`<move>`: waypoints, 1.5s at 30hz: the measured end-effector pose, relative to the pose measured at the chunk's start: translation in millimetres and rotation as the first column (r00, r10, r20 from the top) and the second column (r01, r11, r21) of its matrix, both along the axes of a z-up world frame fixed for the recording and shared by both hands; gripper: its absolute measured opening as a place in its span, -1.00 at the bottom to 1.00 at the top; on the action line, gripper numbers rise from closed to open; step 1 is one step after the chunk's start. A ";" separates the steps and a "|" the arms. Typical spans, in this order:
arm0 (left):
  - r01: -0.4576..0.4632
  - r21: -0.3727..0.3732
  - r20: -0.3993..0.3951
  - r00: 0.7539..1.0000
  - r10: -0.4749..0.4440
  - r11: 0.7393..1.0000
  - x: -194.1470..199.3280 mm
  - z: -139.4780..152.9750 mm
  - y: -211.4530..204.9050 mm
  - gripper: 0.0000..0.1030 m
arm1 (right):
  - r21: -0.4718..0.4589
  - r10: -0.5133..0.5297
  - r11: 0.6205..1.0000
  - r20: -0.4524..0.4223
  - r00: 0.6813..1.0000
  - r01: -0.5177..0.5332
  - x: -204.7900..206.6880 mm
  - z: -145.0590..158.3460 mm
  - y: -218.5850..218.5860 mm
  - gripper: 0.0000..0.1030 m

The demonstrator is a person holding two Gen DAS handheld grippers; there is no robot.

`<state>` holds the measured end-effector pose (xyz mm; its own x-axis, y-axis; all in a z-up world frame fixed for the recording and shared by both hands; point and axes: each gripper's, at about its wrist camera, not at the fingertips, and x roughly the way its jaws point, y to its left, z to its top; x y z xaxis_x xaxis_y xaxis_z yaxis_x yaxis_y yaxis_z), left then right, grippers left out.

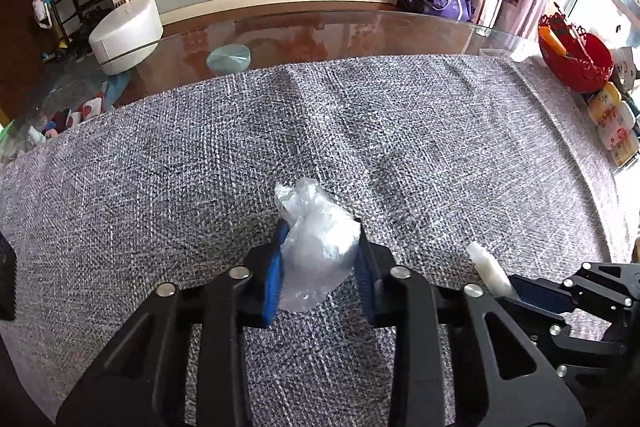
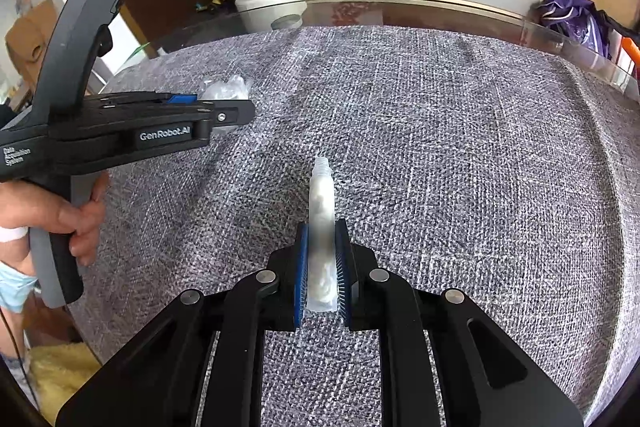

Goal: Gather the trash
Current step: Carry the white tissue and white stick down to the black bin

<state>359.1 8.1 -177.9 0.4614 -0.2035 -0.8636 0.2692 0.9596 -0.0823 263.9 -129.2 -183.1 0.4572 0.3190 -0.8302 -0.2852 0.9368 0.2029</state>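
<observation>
My left gripper [image 1: 320, 259] has its blue pads pressed against a crumpled clear plastic wrapper [image 1: 316, 247] on the grey woven cloth [image 1: 440, 147]. My right gripper [image 2: 323, 267] is clamped on a small squeezed white tube [image 2: 321, 227], nozzle pointing away from me.

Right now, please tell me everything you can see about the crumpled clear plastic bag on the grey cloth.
The crumpled clear plastic bag is thin, wrinkled, translucent film, bunched into a loose lump with a twisted end pointing away from the camera. It lies on the grey woven cloth that covers the glass table. It sits between the blue pads of the left hand-held gripper, which press its sides. The right wrist view shows it partly hidden behind that gripper.
</observation>
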 end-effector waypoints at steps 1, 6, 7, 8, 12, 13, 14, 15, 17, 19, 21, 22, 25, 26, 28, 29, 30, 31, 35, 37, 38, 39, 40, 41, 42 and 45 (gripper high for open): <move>-0.002 0.002 0.000 1.000 0.002 1.000 -2.2 0.9 0.6 -0.47 | -0.007 -0.001 1.000 0.004 1.000 0.001 -1.3 0.0 2.1 -0.72; 0.011 0.028 0.011 1.000 -0.011 1.000 -24.9 13.3 -1.5 -0.50 | 0.001 -0.016 1.000 -0.006 1.000 0.016 -9.1 8.1 -0.5 -0.72; 0.012 0.027 0.017 1.000 -0.013 1.000 -31.2 18.8 -2.0 -0.50 | 0.003 -0.018 1.000 0.002 1.000 0.018 -12.7 13.3 -1.8 -0.72; 0.014 0.025 0.025 1.000 -0.015 1.000 -37.4 24.3 -2.2 -0.50 | 0.005 -0.020 1.000 0.007 1.000 0.020 -14.0 17.2 -3.4 -0.72; 0.017 0.005 0.056 0.998 -0.017 1.000 -69.3 49.7 -4.7 -0.50 | 0.017 -0.032 0.999 0.035 0.999 0.032 -34.7 38.8 -13.2 -0.72; 0.020 -0.001 0.063 0.998 -0.020 1.000 -80.9 56.9 -6.4 -0.50 | 0.019 -0.035 0.999 0.040 0.999 0.034 -39.4 42.7 -15.4 -0.72; 0.023 -0.006 0.071 0.997 -0.023 1.000 -90.6 63.4 -8.6 -0.50 | 0.022 -0.039 0.999 0.051 0.998 0.038 -47.8 49.3 -19.4 -0.72; 0.027 -0.012 0.081 0.996 -0.026 1.000 -100.6 69.1 -10.1 -0.50 | 0.024 -0.044 0.999 0.060 0.997 0.043 -55.7 54.5 -23.0 -0.72; 0.030 -0.030 0.102 0.994 -0.027 0.999 -125.2 82.6 -13.4 -0.49 | 0.026 -0.054 0.998 0.074 0.996 0.052 -70.8 63.9 -30.9 -0.72; 0.026 -0.053 0.115 0.993 -0.019 0.998 -145.8 92.2 -16.3 -0.49 | 0.025 -0.062 0.998 0.087 0.994 0.060 -87.2 72.4 -38.7 -0.72; 0.022 -0.069 0.123 0.992 -0.013 0.997 -168.6 98.8 -18.7 -0.49 | 0.025 -0.069 0.997 0.095 0.993 0.067 -100.6 78.4 -44.2 -0.72; 0.022 -0.071 0.128 0.992 -0.012 0.997 -179.0 101.1 -20.2 -0.49 | 0.027 -0.072 0.997 0.098 0.993 0.070 -107.8 81.0 -47.5 -0.72; 0.024 -0.078 0.137 0.990 -0.014 0.997 -207.4 103.8 -22.9 -0.49 | 0.025 -0.081 0.997 0.111 0.990 0.078 -129.9 87.7 -56.4 -0.72; 0.026 -0.082 0.141 0.990 -0.015 0.996 -220.7 104.5 -24.5 -0.49 | 0.023 -0.083 0.996 0.119 0.989 0.081 -140.0 90.3 -59.5 -0.72; 0.027 -0.086 0.149 0.989 -0.014 0.996 -241.4 104.1 -26.2 -0.49 | 0.024 -0.086 0.996 0.131 0.988 0.084 -159.0 94.4 -64.9 -0.72; 0.026 -0.088 0.152 0.988 -0.012 0.996 -250.1 102.8 -26.4 -0.49 | 0.025 -0.087 0.996 0.134 0.987 0.084 -163.1 94.9 -65.3 -0.72; 0.025 -0.095 0.150 0.989 -0.010 0.995 -262.0 100.4 -27.3 -0.49 | 0.026 -0.086 0.996 0.136 0.987 0.083 -170.0 95.6 -66.1 -0.72; 0.024 -0.099 0.148 0.989 -0.009 0.995 -269.7 98.4 -27.9 -0.49 | 0.025 -0.084 0.996 0.136 0.987 0.081 -179.2 94.8 -67.7 -0.72; 0.019 -0.107 0.133 0.991 -0.004 0.994 -303.2 84.4 -31.4 -0.49 | 0.026 -0.079 0.997 0.125 0.989 0.077 -204.0 85.9 -72.1 -0.72; 0.015 -0.110 0.123 0.992 -0.002 0.994 -317.5 76.2 -31.6 -0.49 | 0.029 -0.078 0.997 0.112 0.991 0.075 -214.4 78.5 -73.8 -0.72; 0.013 -0.114 0.116 0.993 0.001 0.993 -324.7 71.3 -31.5 -0.49 | 0.035 -0.076 0.997 0.096 0.992 0.073 -220.2 71.7 -74.4 -0.72; 0.011 -0.116 0.109 0.994 0.001 0.993 -330.2 66.9 -31.2 -0.49 | 0.041 -0.075 0.997 0.084 0.994 0.072 -224.6 67.2 -73.9 -0.72; 0.009 -0.119 0.099 0.995 0.003 0.993 -336.4 60.6 -31.1 -0.49 | 0.047 -0.070 0.997 0.065 0.995 0.067 -229.5 59.7 -73.2 -0.72; 0.006 -0.122 0.089 0.996 0.005 0.993 -341.3 54.7 -29.6 -0.49 | 0.046 -0.066 0.997 0.056 0.996 0.063 -234.9 55.7 -72.4 -0.72; 0.003 -0.126 0.073 0.997 0.007 0.992 -346.8 46.9 -29.5 -0.49 | 0.043 -0.062 0.997 0.046 0.997 0.060 -239.9 49.4 -69.9 -0.72; -0.002 -0.126 0.041 0.999 0.007 0.992 -359.0 27.1 -30.9 -0.49 | 0.043 -0.053 0.998 0.020 0.998 0.052 -247.8 36.4 -63.2 -0.72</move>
